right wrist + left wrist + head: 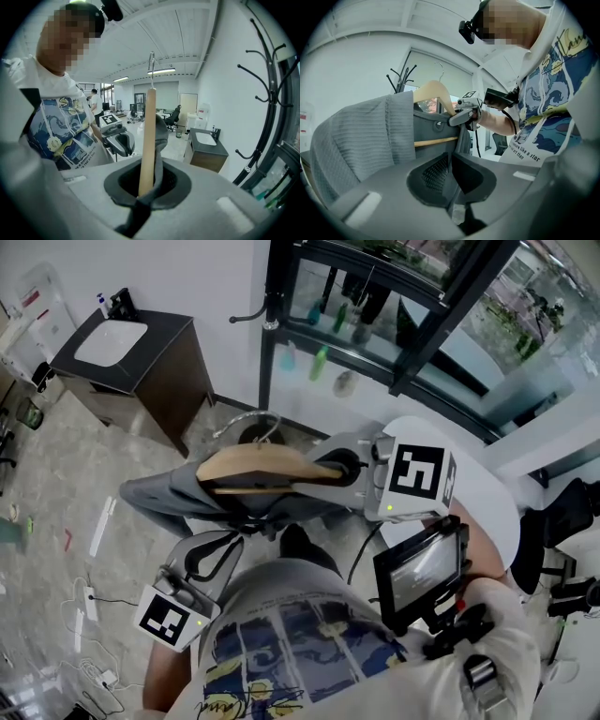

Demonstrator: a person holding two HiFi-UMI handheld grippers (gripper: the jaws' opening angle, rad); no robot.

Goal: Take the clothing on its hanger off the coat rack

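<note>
A wooden hanger (262,465) carries a grey garment (159,498) and hangs level in front of me, apart from the black coat rack (272,324). My right gripper (349,470) is shut on the hanger's right end, with a fold of grey cloth caught in with it. In the right gripper view the hanger (149,140) stands edge-on out of the right gripper (145,192), its metal hook on top. Lower left, my left gripper (223,545) is under the garment. In the left gripper view the left gripper (451,173) is shut on a strip of the grey garment (361,136).
A dark cabinet with a white sink (131,352) stands at the back left. The coat rack (269,89) with its curved hooks rises at the right beside a glass wall. Cables and a power strip (89,601) lie on the floor at the left.
</note>
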